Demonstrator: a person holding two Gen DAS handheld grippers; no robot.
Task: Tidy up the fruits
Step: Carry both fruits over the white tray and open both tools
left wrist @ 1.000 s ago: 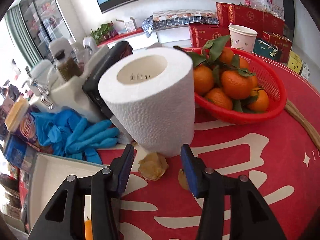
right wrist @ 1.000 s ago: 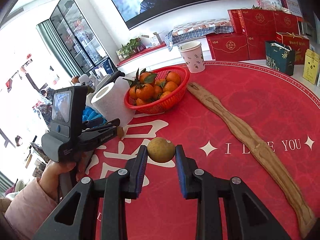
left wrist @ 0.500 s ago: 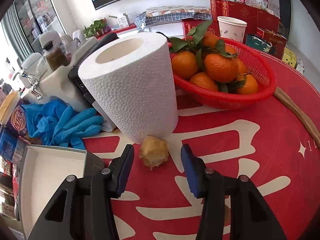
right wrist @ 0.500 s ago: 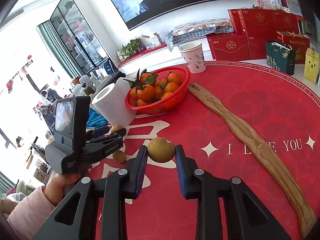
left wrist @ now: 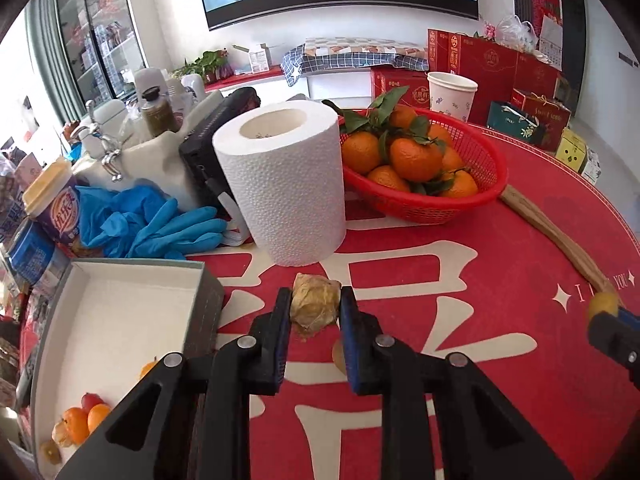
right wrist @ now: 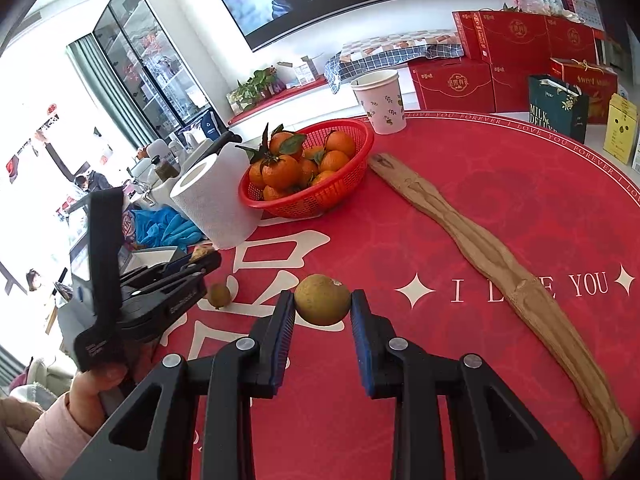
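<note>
Now the husked fruit (left wrist: 314, 307) — papery, tan, crumpled — sits low in the middle of the left wrist frame, pinched between the blue-padded fingers (left wrist: 285, 312) of the left gripper (left wrist: 313, 309), whose jaws have just been closing onto it. Just behind it on the red tabletop (left wrist: 460, 300) stands a white paper roll (left wrist: 286, 184), and to the right of that a red basket (left wrist: 480, 196) piled with leafy oranges (left wrist: 414, 154). At lower left of the same frame lies an open white-lined box (left wrist: 120, 312) with a few small orange and red fruits (left wrist: 82, 416) in its near corner. Blue gloves (left wrist: 152, 220) lie crumpled to the left of the roll.

In the right wrist frame a round yellow-brown fruit (right wrist: 322, 300) is at centre, clamped by the right gripper (right wrist: 323, 307), its fingers (right wrist: 362, 320) pressing on both sides. To its left a small greenish fruit (right wrist: 219, 295) rests on the tabletop, just beside the tip of the left gripper, which a hand (right wrist: 96, 384) in a pink sleeve holds at the left edge. A long wooden board (right wrist: 480, 248) runs from the basket toward the lower right corner — a paper cup (right wrist: 380, 100) stands beyond the basket at upper centre
</note>
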